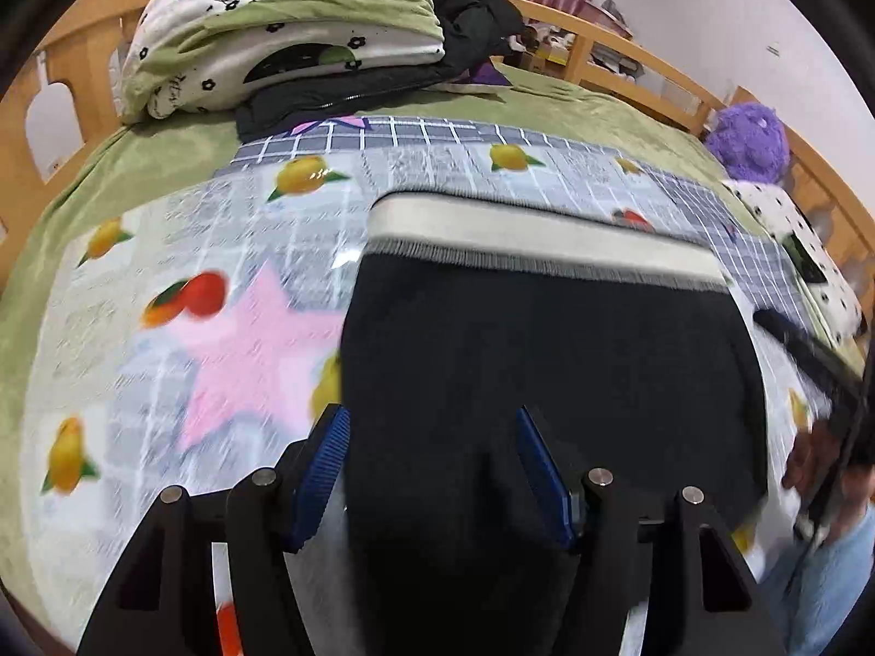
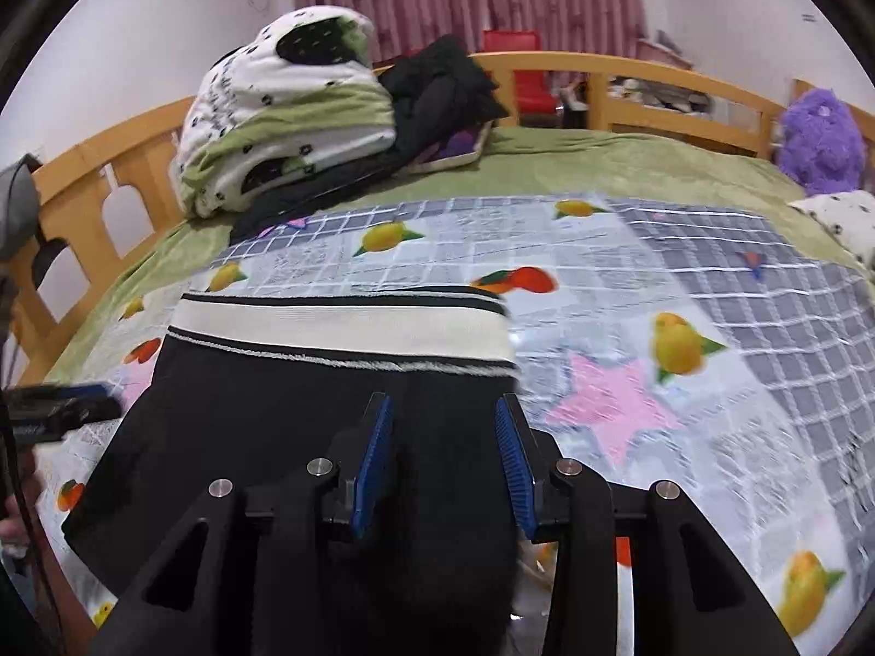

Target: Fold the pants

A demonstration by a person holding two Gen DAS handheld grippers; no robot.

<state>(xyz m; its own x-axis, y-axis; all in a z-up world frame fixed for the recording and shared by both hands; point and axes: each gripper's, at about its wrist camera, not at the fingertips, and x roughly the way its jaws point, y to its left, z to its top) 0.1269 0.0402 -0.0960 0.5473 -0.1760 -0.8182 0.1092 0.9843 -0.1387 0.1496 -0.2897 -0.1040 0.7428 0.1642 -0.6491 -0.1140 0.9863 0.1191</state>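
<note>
Black pants [image 1: 547, 361] with a white waistband [image 1: 541, 235] lie flat on a fruit-print plastic sheet on the bed; they also show in the right wrist view [image 2: 284, 410], waistband [image 2: 339, 328] at the far end. My left gripper [image 1: 429, 426] is open, its blue pads over the pants' left part near the left edge. My right gripper [image 2: 443, 410] is open over the pants' right part, close to the right edge. Neither holds the cloth. The right gripper shows at the right edge of the left wrist view [image 1: 809, 361], and the left gripper at the left edge of the right wrist view [image 2: 65, 404].
The plastic sheet [image 2: 683, 300] covers a green blanket [image 2: 601, 164]. Folded bedding [image 2: 284, 115] and a black jacket [image 2: 437, 87] are piled at the far left. A purple plush toy [image 2: 820, 136] sits far right. A wooden bed rail [image 2: 629, 76] runs round the bed.
</note>
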